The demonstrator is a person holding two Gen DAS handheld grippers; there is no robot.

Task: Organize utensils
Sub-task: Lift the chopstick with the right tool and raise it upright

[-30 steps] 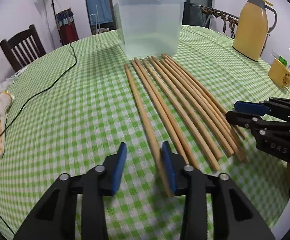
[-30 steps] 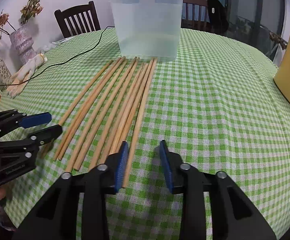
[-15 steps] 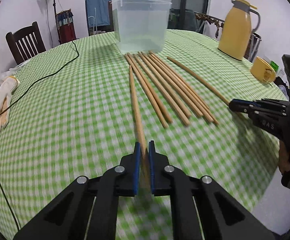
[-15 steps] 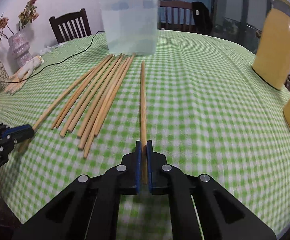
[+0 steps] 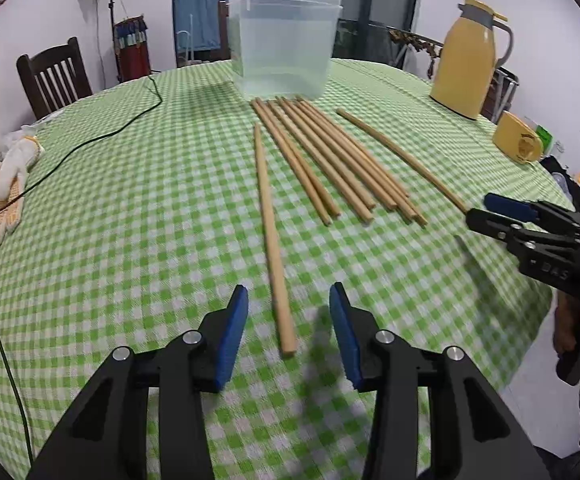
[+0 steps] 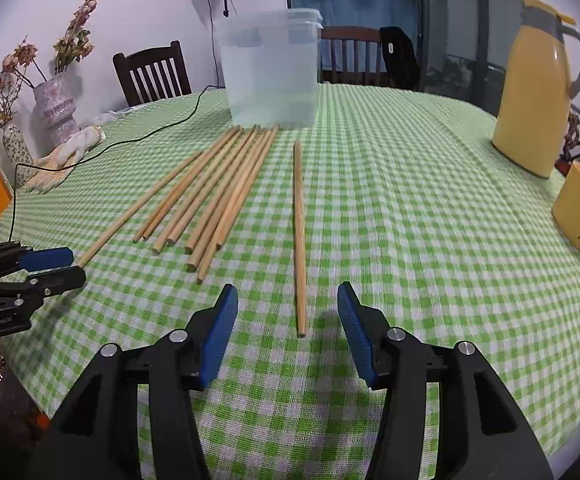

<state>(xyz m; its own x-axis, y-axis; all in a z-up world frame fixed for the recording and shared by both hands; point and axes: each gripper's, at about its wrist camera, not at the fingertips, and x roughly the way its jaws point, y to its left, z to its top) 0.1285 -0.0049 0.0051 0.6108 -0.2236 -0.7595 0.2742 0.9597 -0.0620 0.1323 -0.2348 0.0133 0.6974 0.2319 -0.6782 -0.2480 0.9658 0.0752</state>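
Wooden chopsticks are what both grippers are dealing with on the green checked tablecloth [image 5: 129, 208]. The left gripper [image 5: 288, 330] has just been opening; its blue pads are spread, and the near end of one chopstick [image 5: 269, 232] lies on the cloth between them, touching neither pad. That stick runs straight ahead from the gripper, set apart to the left of the main bundle of chopsticks [image 5: 330, 160], which fans out ahead and to the right. The right gripper [image 6: 287, 330] has likewise just been opening and stands spread, with a second single chopstick [image 6: 298, 236] lying between its pads and pointing ahead, the bundle being ahead and to its left. The clear plastic container [image 5: 283, 40] stands beyond the far tips of all the sticks, probably where they are meant to go. Risks from here, as I judge them: the sticks are round and could roll on the cloth if a pad nudges one while closing off-centre; a grip taken at the very end leaves a long lever, so a lifted stick may droop or swing and knock the bundle; and with the two grippers working near each other, the outer sticks could be swept aside.
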